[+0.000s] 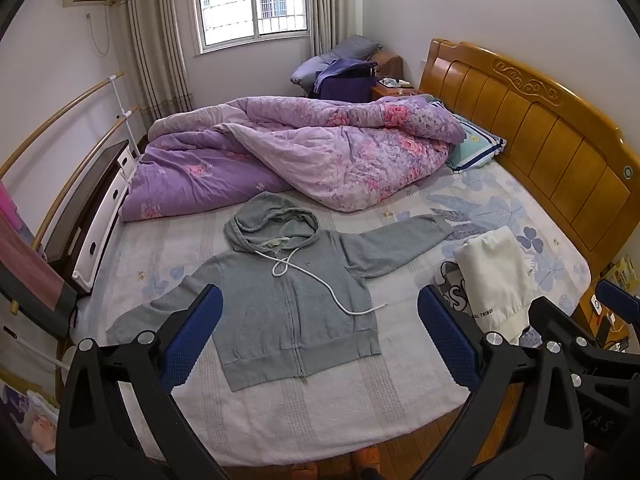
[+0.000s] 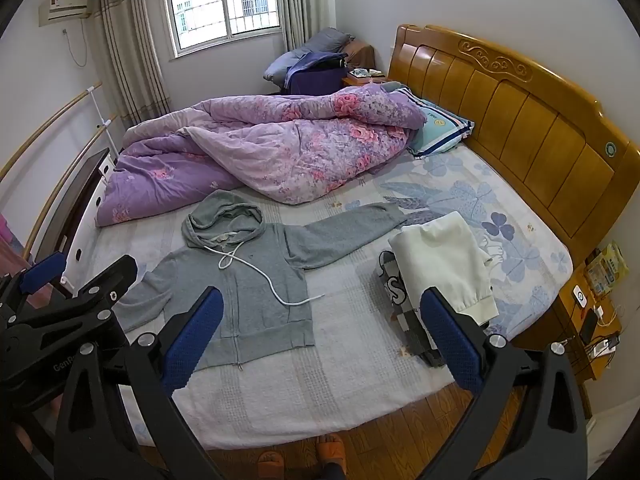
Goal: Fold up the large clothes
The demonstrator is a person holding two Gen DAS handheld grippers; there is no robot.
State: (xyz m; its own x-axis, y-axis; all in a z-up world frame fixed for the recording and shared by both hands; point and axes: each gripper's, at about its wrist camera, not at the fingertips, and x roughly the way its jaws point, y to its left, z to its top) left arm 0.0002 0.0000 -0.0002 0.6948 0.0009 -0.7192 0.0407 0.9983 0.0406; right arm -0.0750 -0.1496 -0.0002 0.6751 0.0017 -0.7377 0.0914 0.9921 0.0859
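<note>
Hoodie [image 1: 280,292], grey and zipped, lies flat on the bed [image 1: 320,412] with sleeves spread, hood toward twelve o'clock. Folded clothes [image 1: 492,276] sit at its three o'clock. Left gripper [image 1: 320,336] and right gripper [image 2: 320,340] hover spread wide, grasping nothing.

one grey hoodie [image 1: 288,300], one quilt [image 1: 288,152], one pillow [image 1: 476,148]

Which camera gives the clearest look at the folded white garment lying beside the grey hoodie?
The right wrist view: the folded white garment lies nearly whole, with only its near edge behind the right gripper's finger. In the left wrist view the garment sits further to the side, partly cut off by both grippers' frames. The grey hoodie lies flat in both.
</note>
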